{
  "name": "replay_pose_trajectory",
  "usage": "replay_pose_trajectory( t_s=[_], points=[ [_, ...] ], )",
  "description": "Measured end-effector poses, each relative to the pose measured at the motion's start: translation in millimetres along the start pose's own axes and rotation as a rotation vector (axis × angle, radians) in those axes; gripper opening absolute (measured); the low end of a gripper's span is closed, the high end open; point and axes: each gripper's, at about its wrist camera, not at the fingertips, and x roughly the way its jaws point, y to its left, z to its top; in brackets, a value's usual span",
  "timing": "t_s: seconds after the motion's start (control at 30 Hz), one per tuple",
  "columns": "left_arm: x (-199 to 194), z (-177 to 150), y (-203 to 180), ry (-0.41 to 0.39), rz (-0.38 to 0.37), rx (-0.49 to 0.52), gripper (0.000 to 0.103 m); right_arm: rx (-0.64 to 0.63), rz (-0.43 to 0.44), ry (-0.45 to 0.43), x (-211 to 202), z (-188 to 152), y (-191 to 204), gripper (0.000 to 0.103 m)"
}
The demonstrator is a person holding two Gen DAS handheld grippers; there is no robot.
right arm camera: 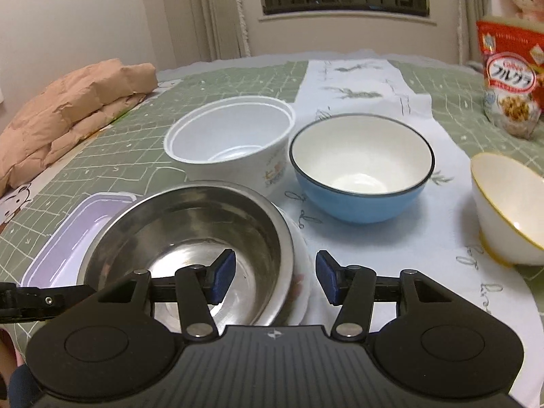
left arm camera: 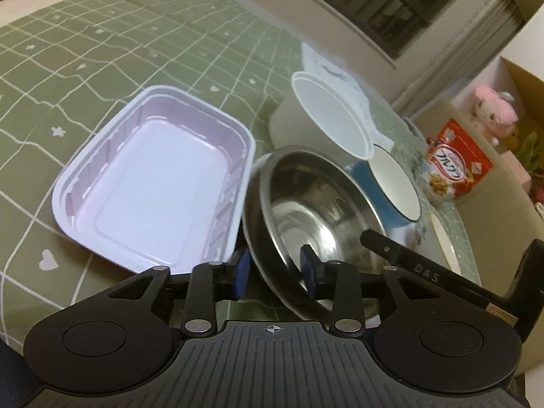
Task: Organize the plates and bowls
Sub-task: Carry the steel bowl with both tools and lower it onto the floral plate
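Closely, steel bowl (left arm camera: 316, 210) rim between both parted hand-held grippers, left (left arm camera: 277, 273), right (right arm camera: 275, 277), tray (left arm camera: 153, 183) edge touching.

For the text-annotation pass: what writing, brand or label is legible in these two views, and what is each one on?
"フルグラ": red cereal bag, white oval label.
"Calbee": above it, blurred, uncertain.
"DAS": black finger of the right gripper, seen from the left wrist.
Smaller print on the bag: unreadable.
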Motion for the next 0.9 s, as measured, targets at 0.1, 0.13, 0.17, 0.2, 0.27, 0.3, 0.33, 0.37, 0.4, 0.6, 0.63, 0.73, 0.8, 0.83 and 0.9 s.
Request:
replay_pose_trajectory(
  t_s=[0.1,0.13,0.17,0.2,0.27,0.3,0.33,0.37,0.4,0.6,0.63,0.73,0.8,0.83,0.9],
  points=[
    [-7,-5,-4,-0.004,0.002,0.027,0.038,0.017,0.008,0.012,2,-2,-4,0.053],
    [-11,-7,-6,-0.01,0.007,0.04,0.038,0.026,0.016,0.018,4,-3,-6,0.054],
    [-14,-8,-7,-0.012,0.014,0.05,0.038,0.034,0.025,0.025,6,-4,-7,0.054],
    [-15,-9,-8,-0.01,0.016,0.052,0.038,0.046,0.036,0.033,8,-5,-8,0.054],
    [-14,-10,-6,-0.005,0.017,0.033,0.041,0.059,0.047,0.041,12,-6,-8,0.055],
    [-12,-9,-4,-0.003,0.014,0.015,0.045,0.062,0.049,0.042,13,-7,-9,0.055],
    [-9,-8,0,-0.001,0.009,-0.009,0.047,0.065,0.053,0.043,13,-8,-9,0.055],
    [-6,-5,3,0.001,0.0,-0.038,0.047,0.068,0.059,0.045,13,-8,-10,0.055],
    [-3,-3,6,0.005,-0.015,-0.068,0.047,0.074,0.068,0.049,12,-8,-12,0.055],
    [15,10,8,0.0,-0.011,-0.109,0.042,0.151,0.125,0.101,24,-5,-25,0.055],
    [17,11,5,-0.001,0.0,-0.096,0.042,0.177,0.137,0.116,30,-3,-28,0.055],
    [24,14,0,0.002,0.036,-0.071,0.043,0.245,0.183,0.137,41,1,-35,0.058],
    [28,17,-1,0.013,0.045,-0.062,0.043,0.256,0.193,0.143,44,4,-35,0.06],
    [29,18,-2,0.022,0.051,-0.056,0.042,0.254,0.198,0.144,43,4,-35,0.06],
    [30,18,-4,0.027,0.058,-0.035,0.043,0.243,0.204,0.142,41,3,-34,0.06]
  ],
)
